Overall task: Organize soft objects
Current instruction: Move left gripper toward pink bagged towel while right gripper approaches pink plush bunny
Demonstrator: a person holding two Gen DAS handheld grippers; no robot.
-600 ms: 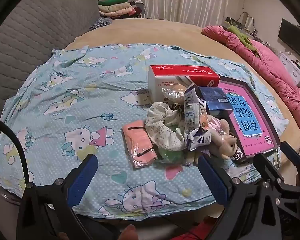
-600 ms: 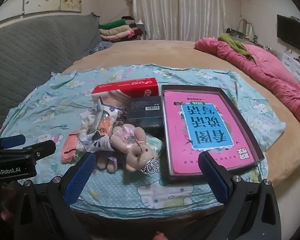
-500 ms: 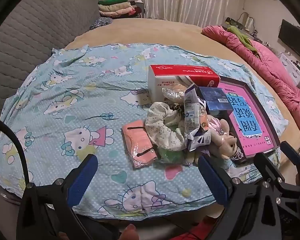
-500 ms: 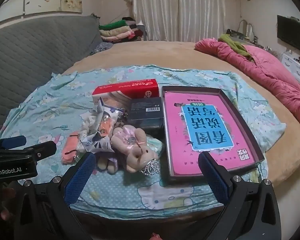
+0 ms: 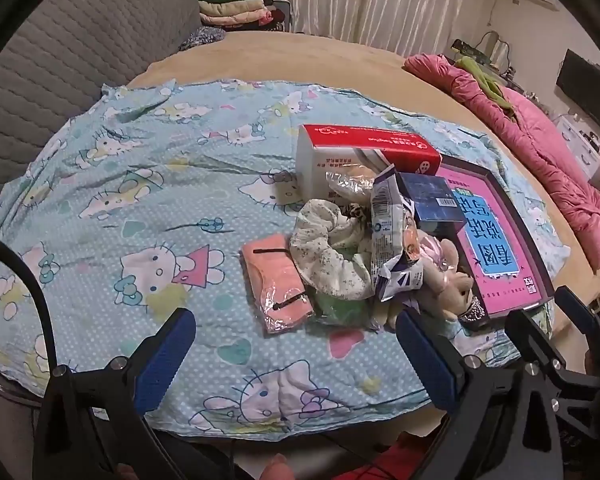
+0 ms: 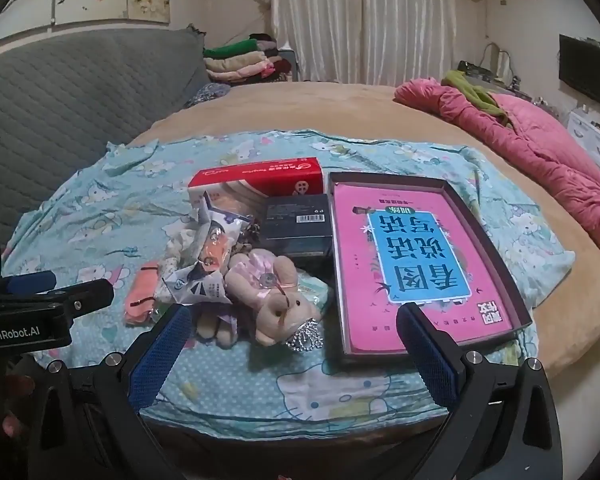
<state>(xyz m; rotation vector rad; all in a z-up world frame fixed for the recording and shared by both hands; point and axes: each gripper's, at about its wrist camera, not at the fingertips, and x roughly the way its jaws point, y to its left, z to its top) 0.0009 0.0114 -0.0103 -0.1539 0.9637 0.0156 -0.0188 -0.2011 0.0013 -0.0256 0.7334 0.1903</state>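
Note:
A pile of soft things lies on a Hello Kitty sheet [image 5: 140, 208]: a pink packet [image 5: 276, 280], a white floral scrunchie [image 5: 328, 256], a green packet [image 5: 342, 308], a crumpled snack bag [image 5: 392, 240] and a plush bunny [image 6: 276, 292], which also shows in the left wrist view [image 5: 448, 280]. A dark tray holding a pink book [image 6: 416, 264] lies right of the pile. My left gripper [image 5: 296, 360] is open and empty, held before the pile. My right gripper [image 6: 292, 352] is open and empty, in front of the bunny and tray.
A red and white tissue box [image 5: 364, 156] and a dark blue box [image 6: 296, 224] stand behind the pile. A pink quilt [image 6: 540, 152] lies at the right, a grey padded headboard [image 6: 60, 92] at the left, folded clothes [image 6: 240, 60] at the back.

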